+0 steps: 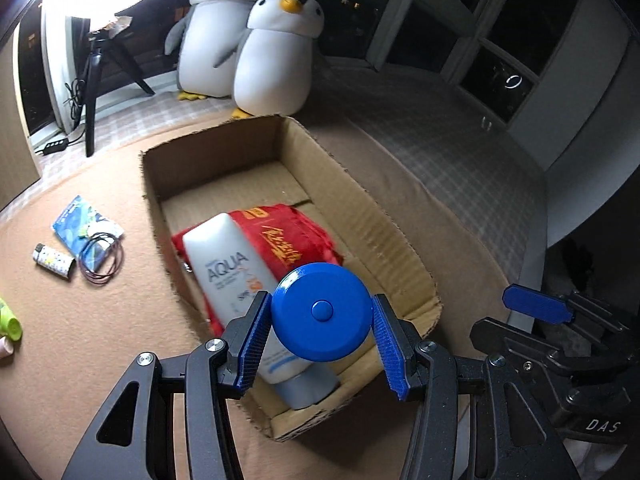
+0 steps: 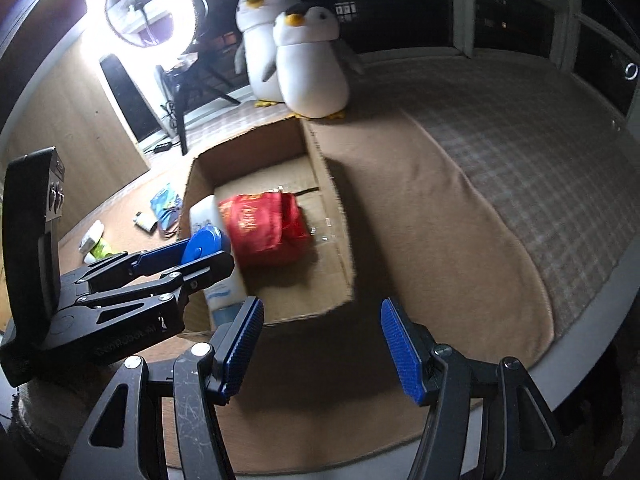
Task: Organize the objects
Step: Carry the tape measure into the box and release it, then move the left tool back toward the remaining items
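L gripper (image 1: 320,344) clamped on blue round case (image 1: 321,311), hovering over near end of cardboard box (image 1: 360,184) (bottle (image 1: 228,264) + red pouch (image 1: 288,240) inside). R gripper (image 2: 322,344) spread wide, outside box's near wall, blanket (image 2: 420,220) open beside it.

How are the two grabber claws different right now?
The left gripper holds a round blue disc between its fingers over the cardboard box; the right gripper holds nothing. The left gripper's fingers press the disc's sides; the right gripper's stand wide apart over the brown blanket. Both have blue ridged pads on black frames.
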`<state>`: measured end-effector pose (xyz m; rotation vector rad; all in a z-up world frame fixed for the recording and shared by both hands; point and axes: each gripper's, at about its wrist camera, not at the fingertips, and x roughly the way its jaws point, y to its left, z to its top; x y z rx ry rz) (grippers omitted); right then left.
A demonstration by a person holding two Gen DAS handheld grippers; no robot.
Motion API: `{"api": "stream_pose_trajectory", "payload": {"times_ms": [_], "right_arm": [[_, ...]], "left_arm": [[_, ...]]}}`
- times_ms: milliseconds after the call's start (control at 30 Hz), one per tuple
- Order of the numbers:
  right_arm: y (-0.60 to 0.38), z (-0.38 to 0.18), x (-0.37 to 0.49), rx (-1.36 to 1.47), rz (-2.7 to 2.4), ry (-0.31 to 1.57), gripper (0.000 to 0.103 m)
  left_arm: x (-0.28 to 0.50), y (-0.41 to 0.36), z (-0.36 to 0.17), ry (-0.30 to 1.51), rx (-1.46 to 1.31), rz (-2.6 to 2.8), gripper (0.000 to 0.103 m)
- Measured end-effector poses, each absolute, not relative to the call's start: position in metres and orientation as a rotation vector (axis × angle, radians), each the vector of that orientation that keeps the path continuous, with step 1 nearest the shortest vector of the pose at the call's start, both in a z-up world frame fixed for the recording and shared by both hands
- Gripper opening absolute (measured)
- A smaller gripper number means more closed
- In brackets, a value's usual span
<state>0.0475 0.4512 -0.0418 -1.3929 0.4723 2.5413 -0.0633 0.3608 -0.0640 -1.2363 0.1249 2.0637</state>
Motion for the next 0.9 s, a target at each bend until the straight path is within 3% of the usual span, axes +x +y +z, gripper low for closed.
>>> {"api": "stream_pose_trajectory", "payload": {"times_ms": [400,900], "right_arm": [[0.434,-0.042,0.04,-1.419,2.576,0.461,0.058],[0.337,-0.043,-0.01,-1.555,2.723,0.355,0.057]], "left_arm": [[-0.068,0.317,-0.048,0.069,-1.218,2.144,0.055],[-0.104,0.137,-0.05,-0.115,-1.311,2.422,0.054]]}}
